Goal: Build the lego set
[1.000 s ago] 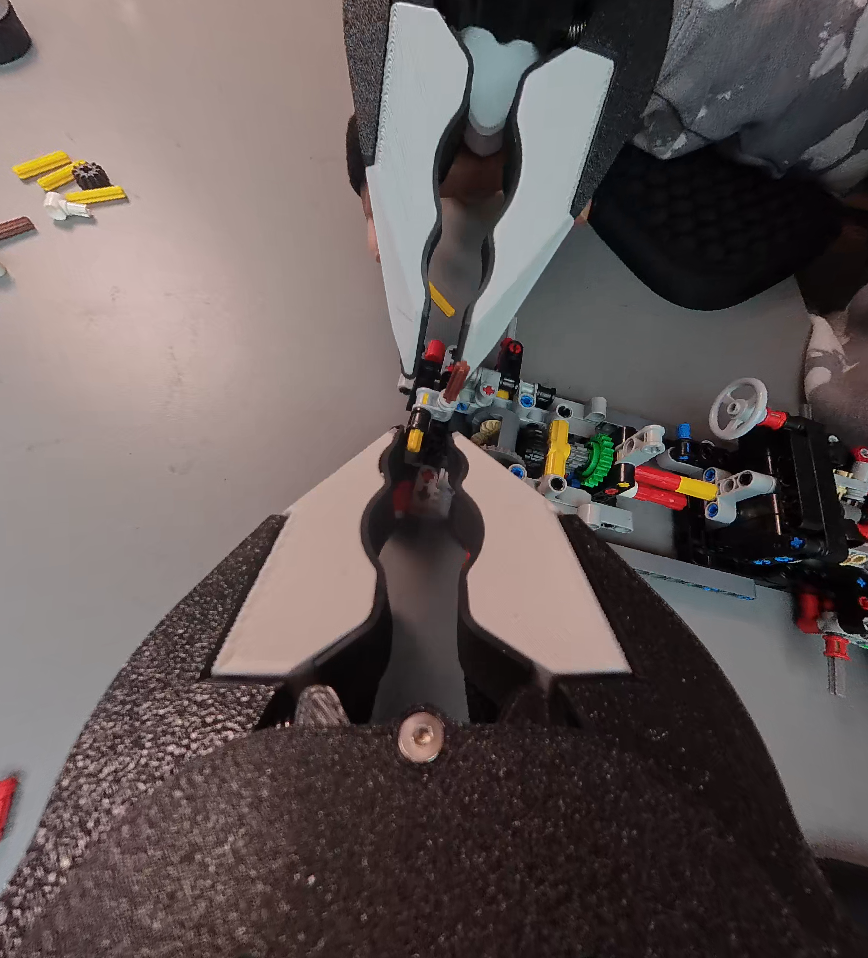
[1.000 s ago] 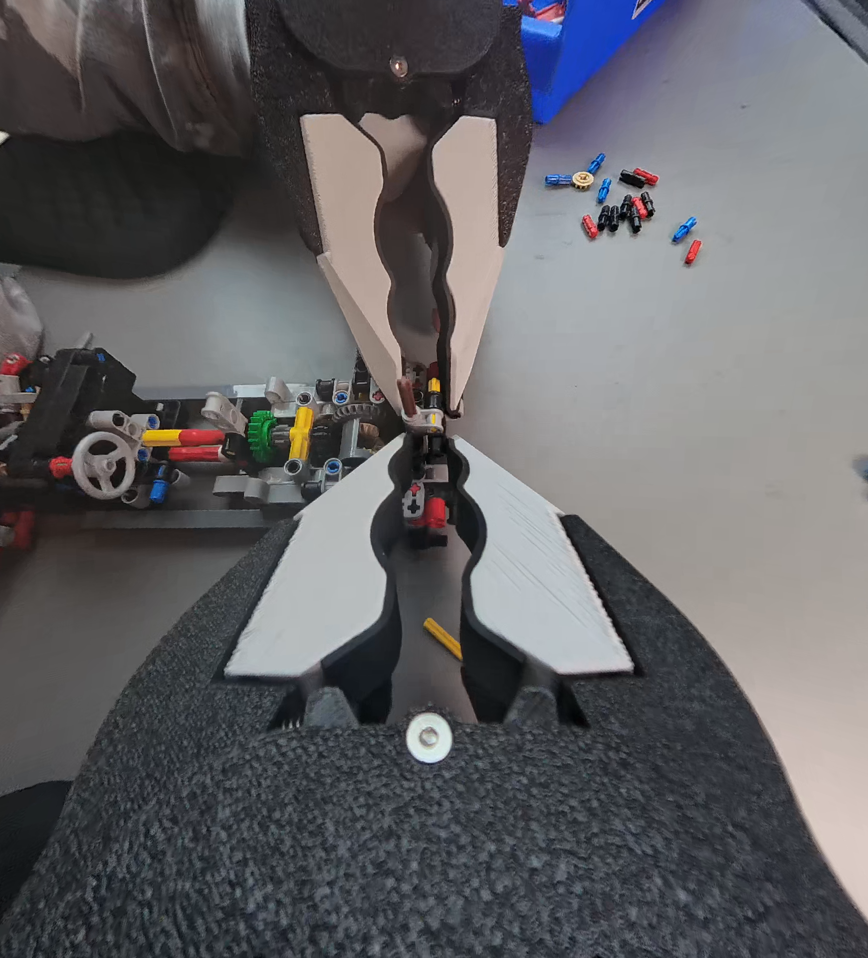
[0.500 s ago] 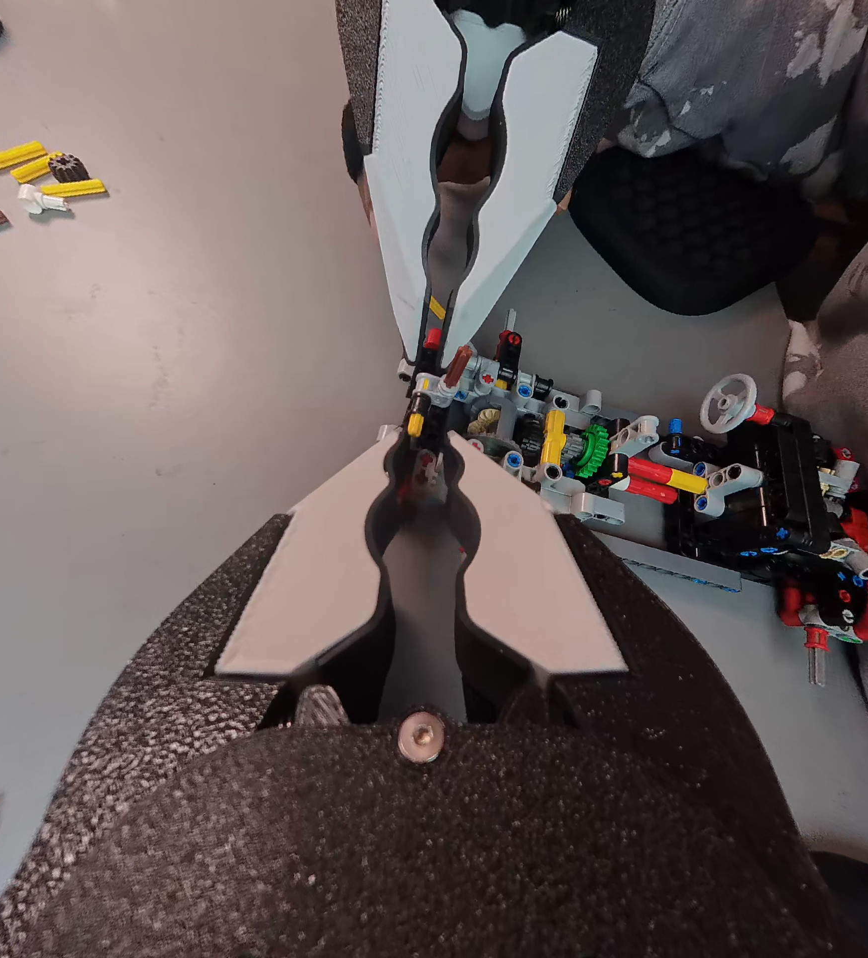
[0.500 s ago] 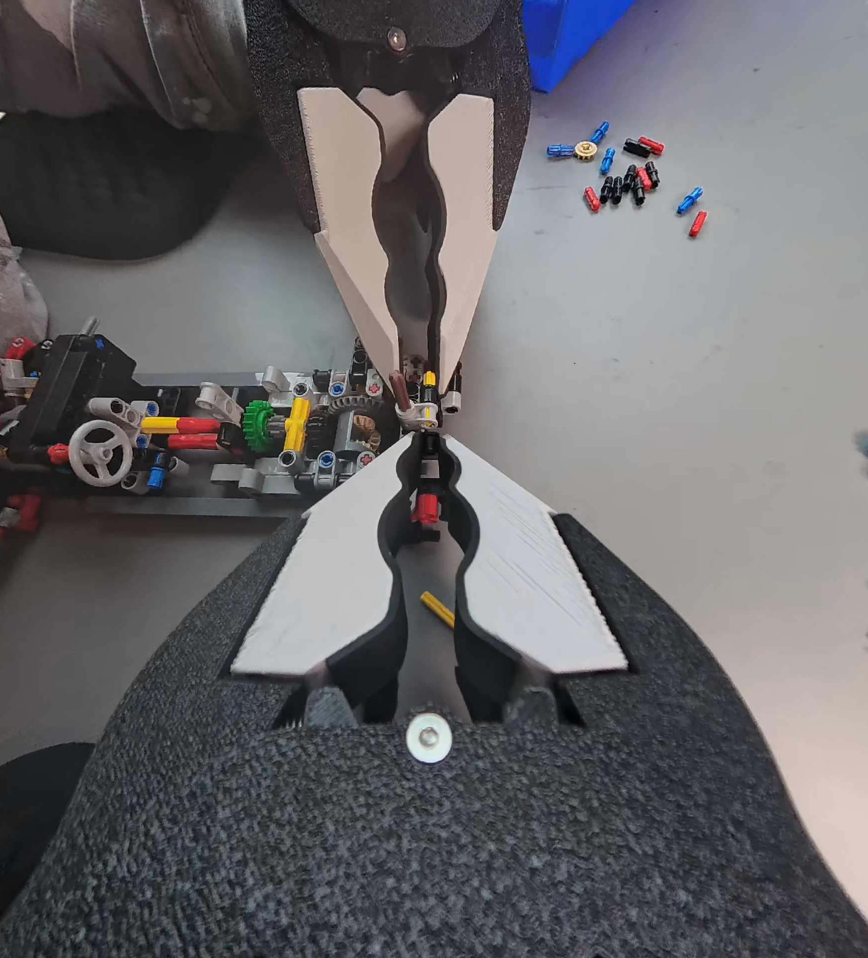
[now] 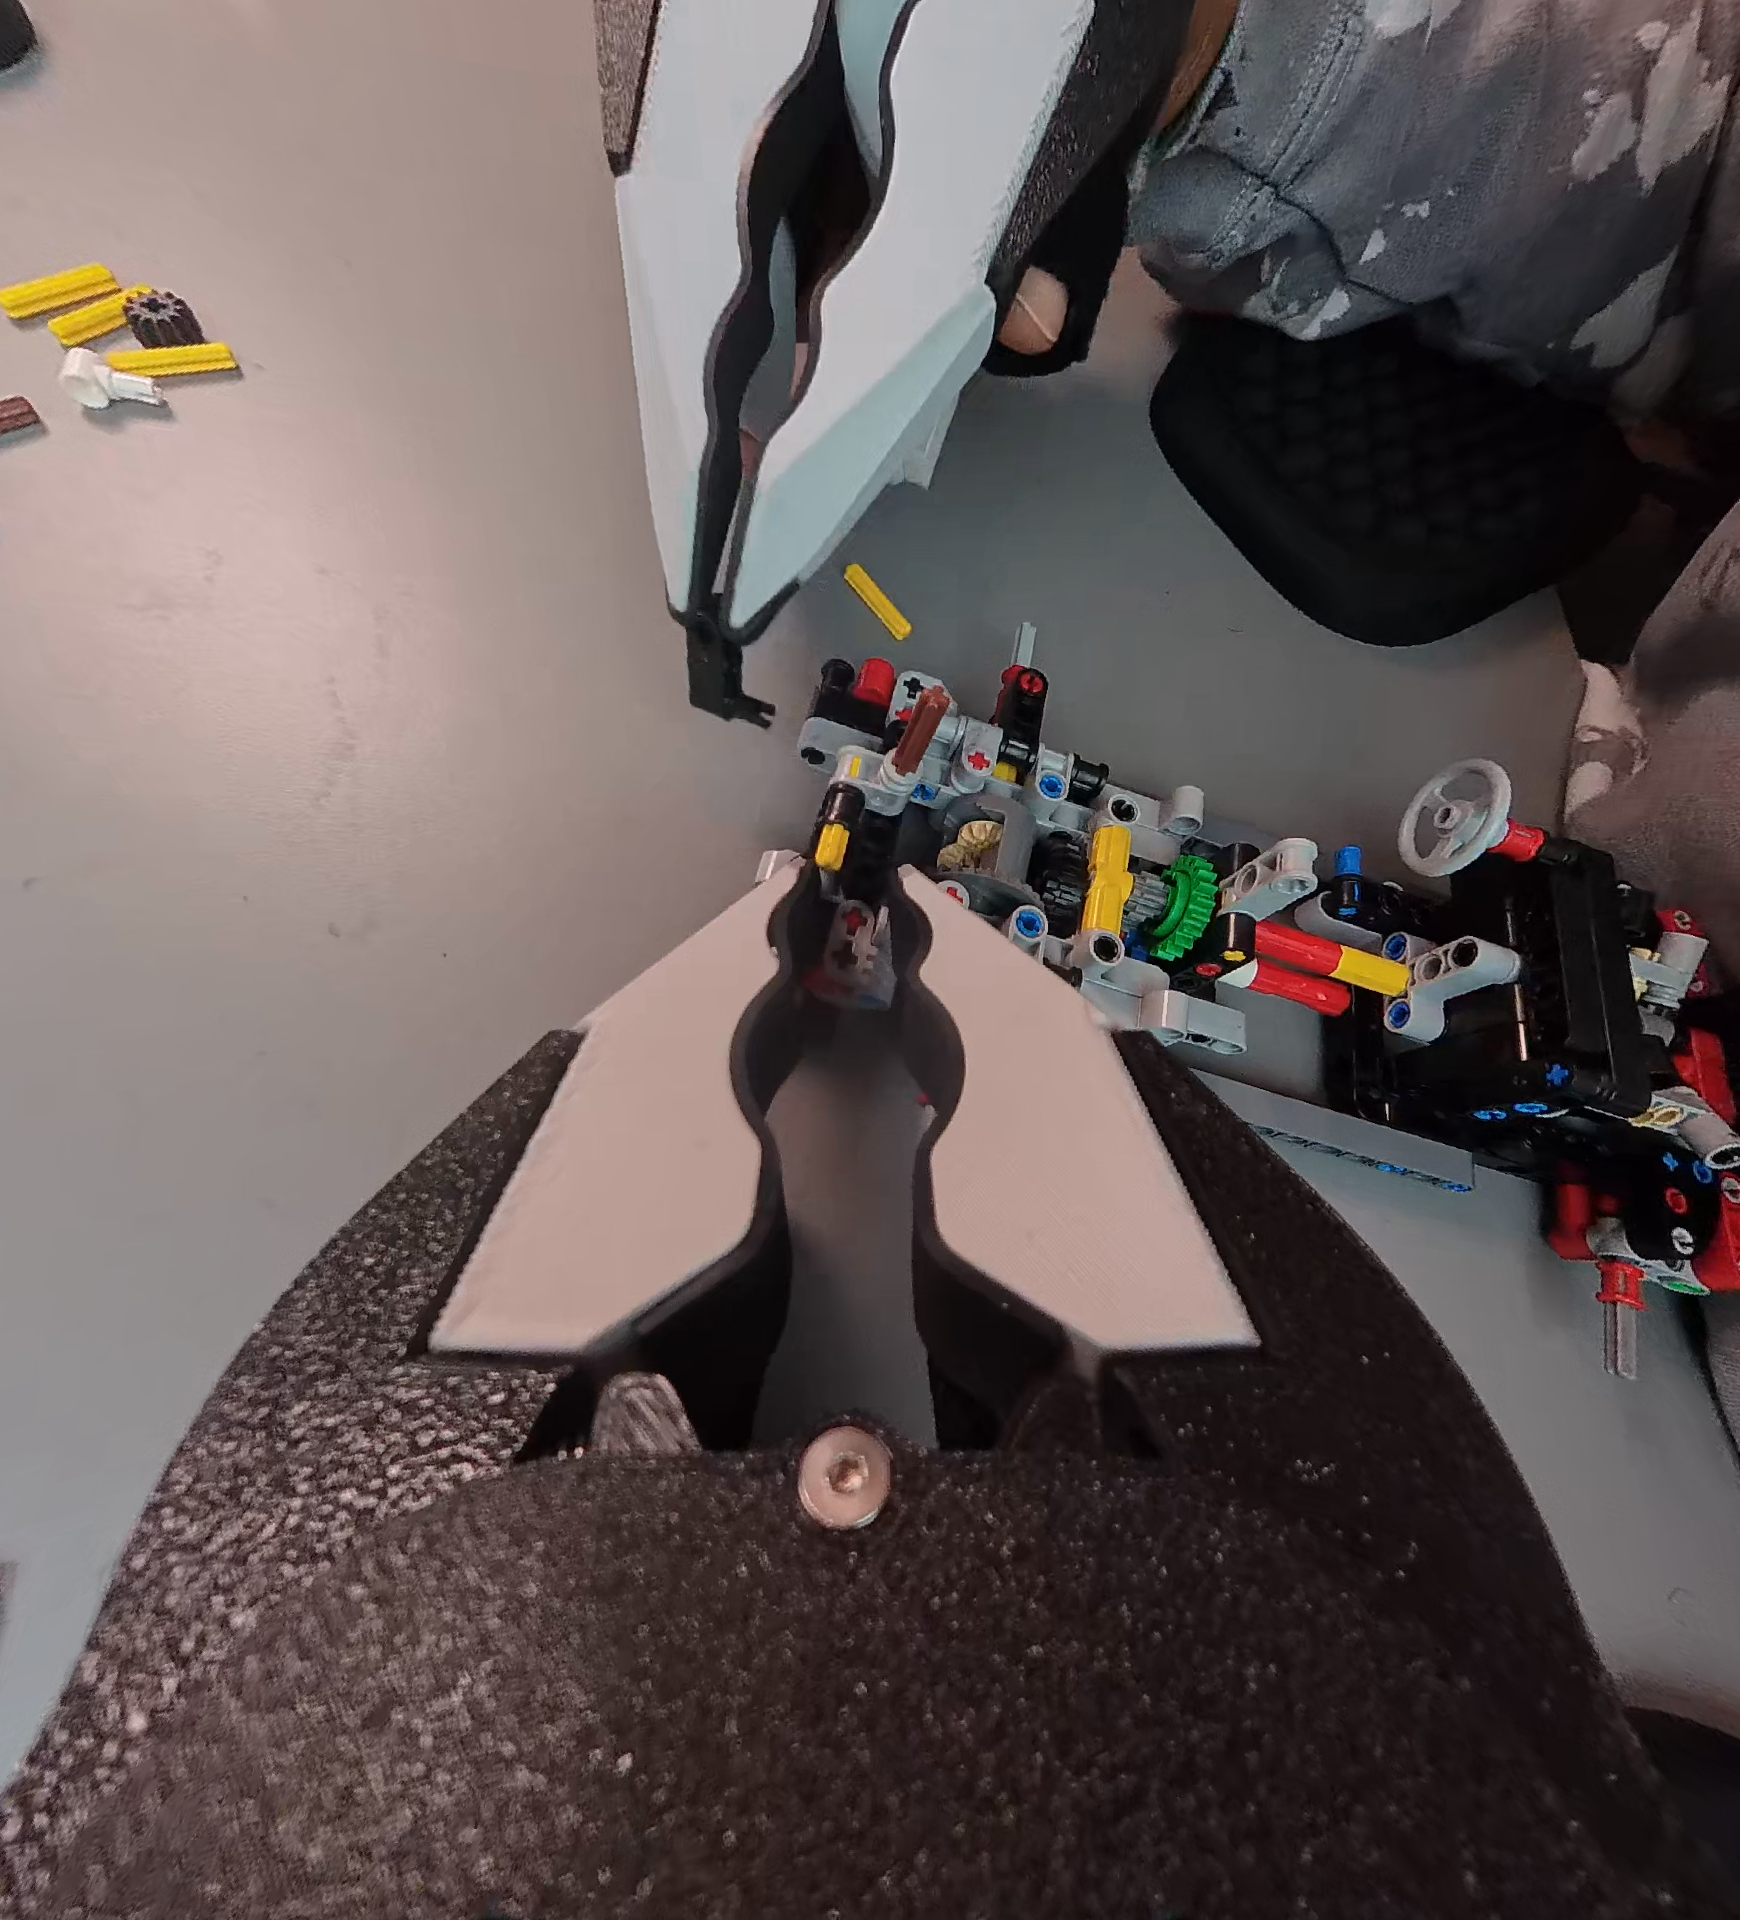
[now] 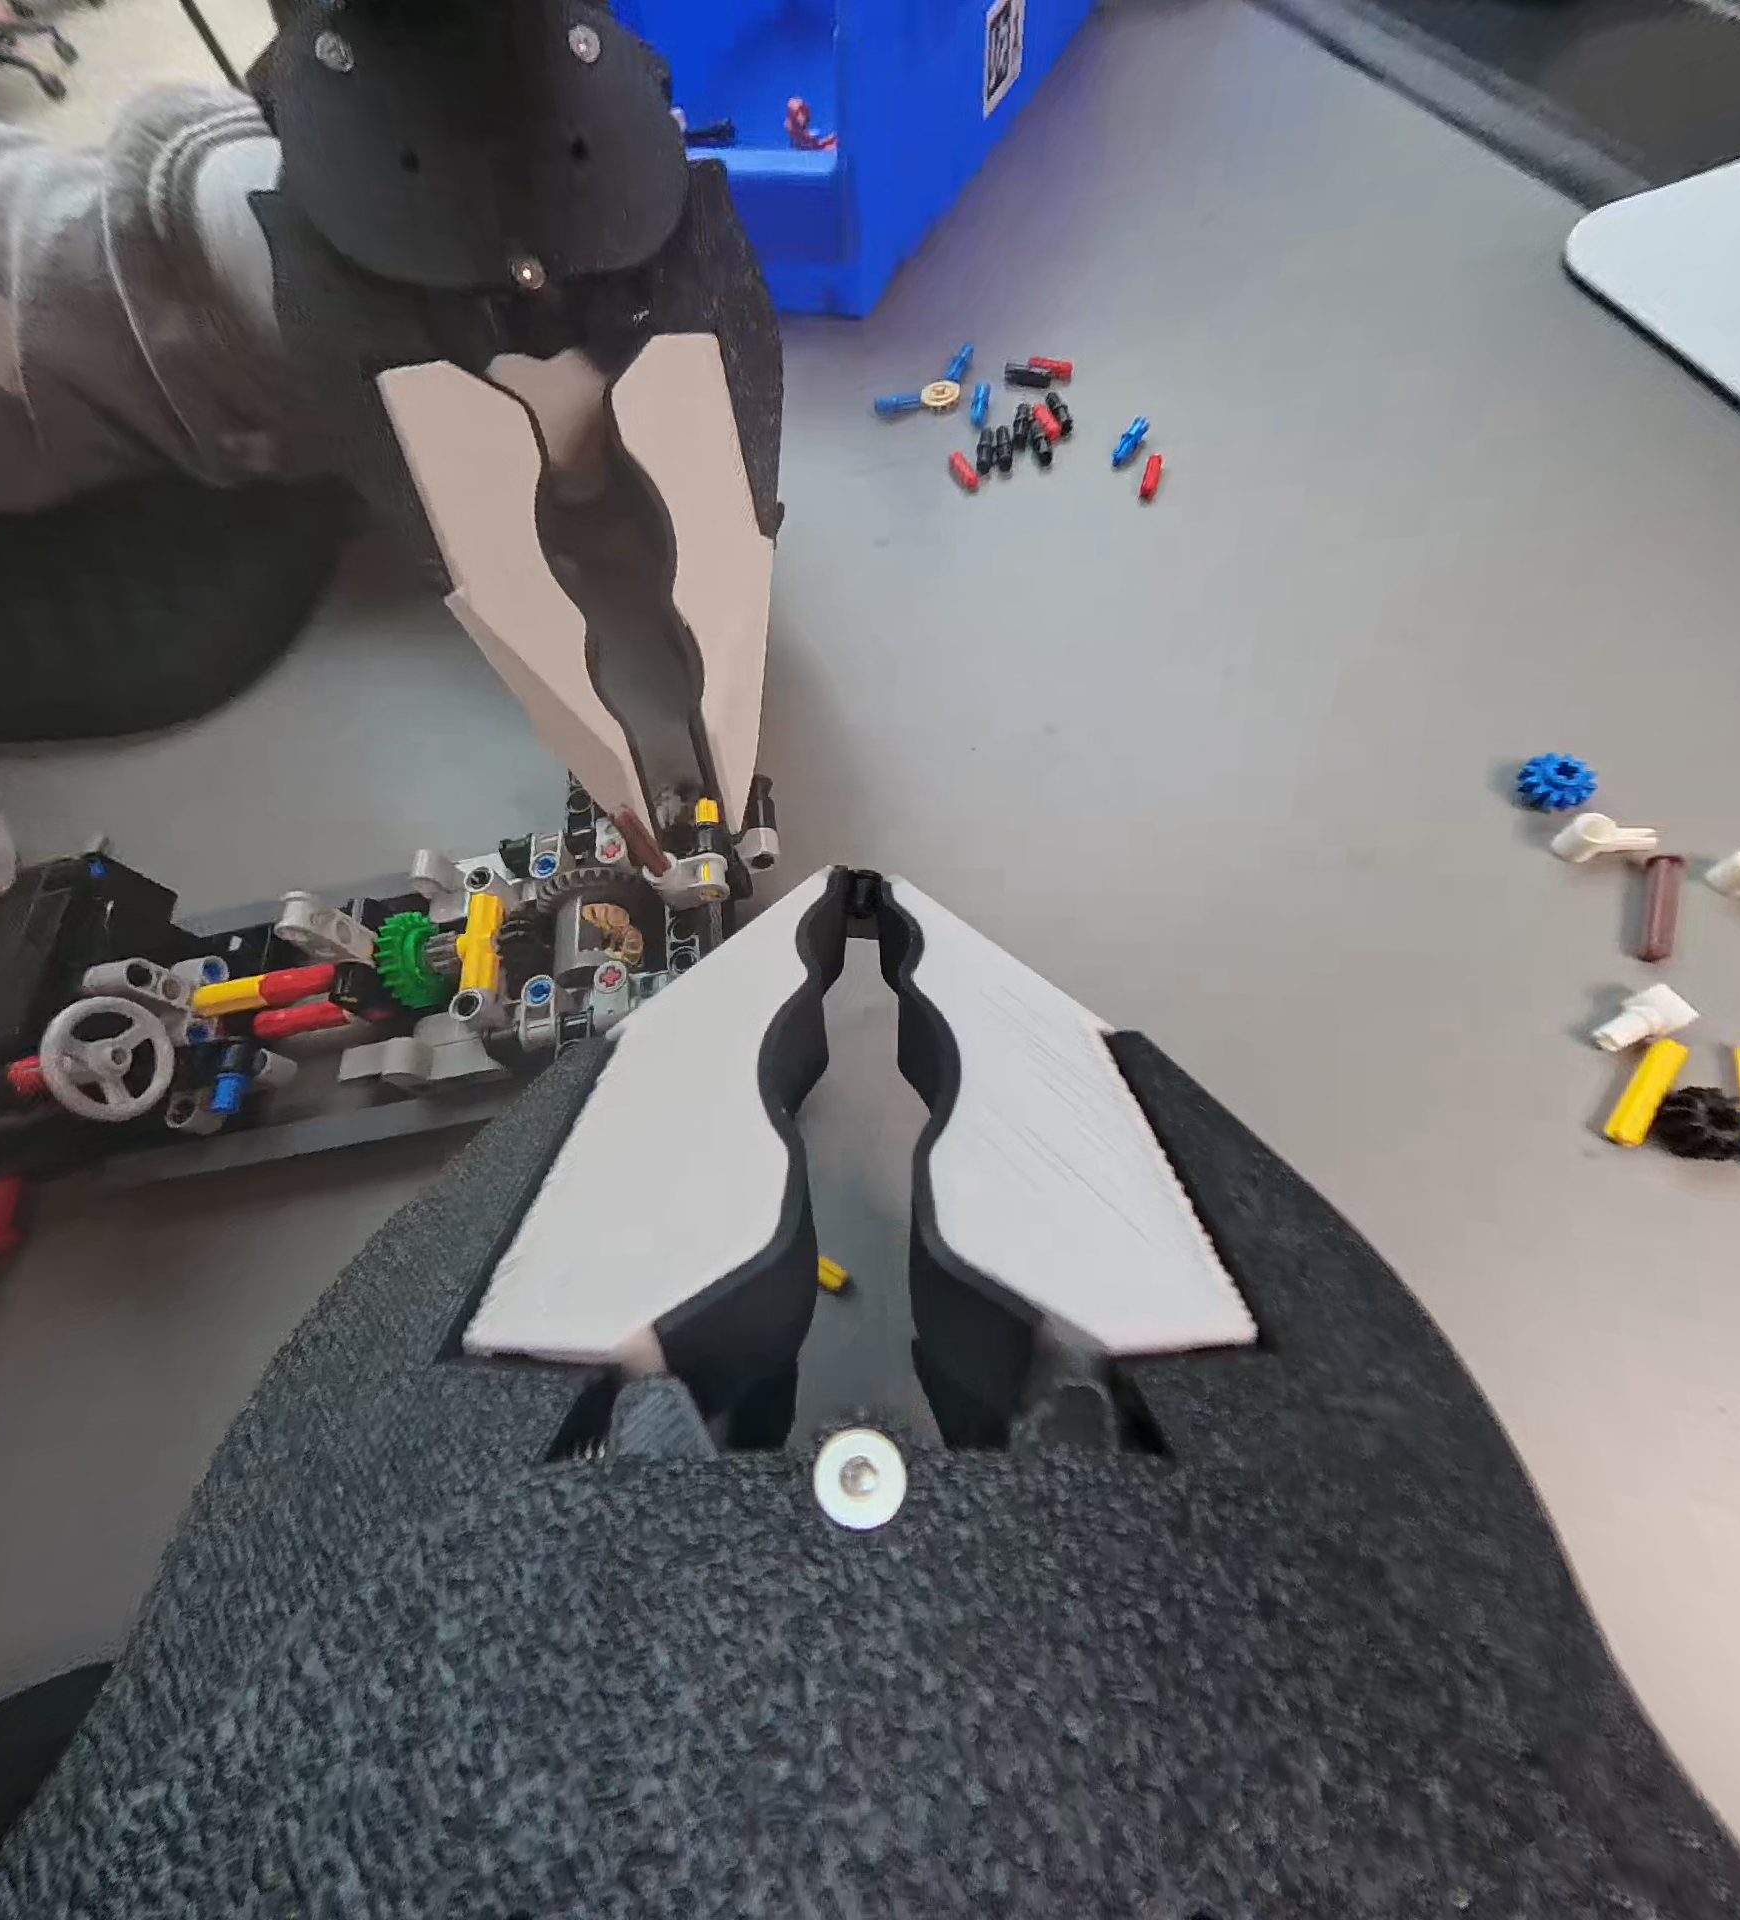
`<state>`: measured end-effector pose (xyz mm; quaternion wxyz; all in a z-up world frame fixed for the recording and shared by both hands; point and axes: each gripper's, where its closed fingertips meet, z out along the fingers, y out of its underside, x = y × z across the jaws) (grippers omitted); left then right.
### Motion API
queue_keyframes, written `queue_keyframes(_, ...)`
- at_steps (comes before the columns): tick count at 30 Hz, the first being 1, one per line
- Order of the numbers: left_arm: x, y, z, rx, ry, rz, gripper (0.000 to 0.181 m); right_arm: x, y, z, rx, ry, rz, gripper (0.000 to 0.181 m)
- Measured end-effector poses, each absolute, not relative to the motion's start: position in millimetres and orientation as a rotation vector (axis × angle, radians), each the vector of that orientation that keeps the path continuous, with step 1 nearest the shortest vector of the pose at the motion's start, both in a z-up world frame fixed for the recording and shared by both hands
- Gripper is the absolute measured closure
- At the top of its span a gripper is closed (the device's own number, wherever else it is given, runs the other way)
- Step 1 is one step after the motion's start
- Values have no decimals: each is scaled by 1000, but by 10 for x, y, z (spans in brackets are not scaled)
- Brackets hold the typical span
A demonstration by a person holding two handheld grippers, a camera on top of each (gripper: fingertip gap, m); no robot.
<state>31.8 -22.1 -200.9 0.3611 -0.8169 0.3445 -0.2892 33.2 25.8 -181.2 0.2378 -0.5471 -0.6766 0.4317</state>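
Just left of the model's [image 5: 1209, 935] near end, the right gripper [image 5: 715, 634] pinches a black piece [image 5: 726, 686]; the left gripper [image 5: 850, 883] clamps that end.

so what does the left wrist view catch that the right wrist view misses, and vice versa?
Left wrist view only: the black connector piece hanging whole from the right tongs, clear of the long multicoloured lego chassis.
Right wrist view only: the blue plastic bin and scattered small blue, red and black pins.
Both: the chassis, gripped at its end by the left tongs, and the yellow ribbed axles.
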Motion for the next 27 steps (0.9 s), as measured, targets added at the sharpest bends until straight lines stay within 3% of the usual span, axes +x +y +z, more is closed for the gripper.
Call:
queue_keyframes(12, 264, -163, -1890, -2065, 815, -790, 162, 558, 679, -2052, -1657, -1861, 898, 178)
queue_keyframes(16, 243, -124, -1876, -2060, 798, -768, 164, 693, 783, -2000, -1573, -1901, 767, 156)
queue_keyframes(20, 279, -116, -1922, -2072, 832, -728, 167, 892, 698, -1794, -1464, -1948, 852, 164)
queue_keyframes(27, 304, -91, -1948, -2089, 835, -733, 175, 1082, 302, -2143, -1348, -2240, 871, 164)
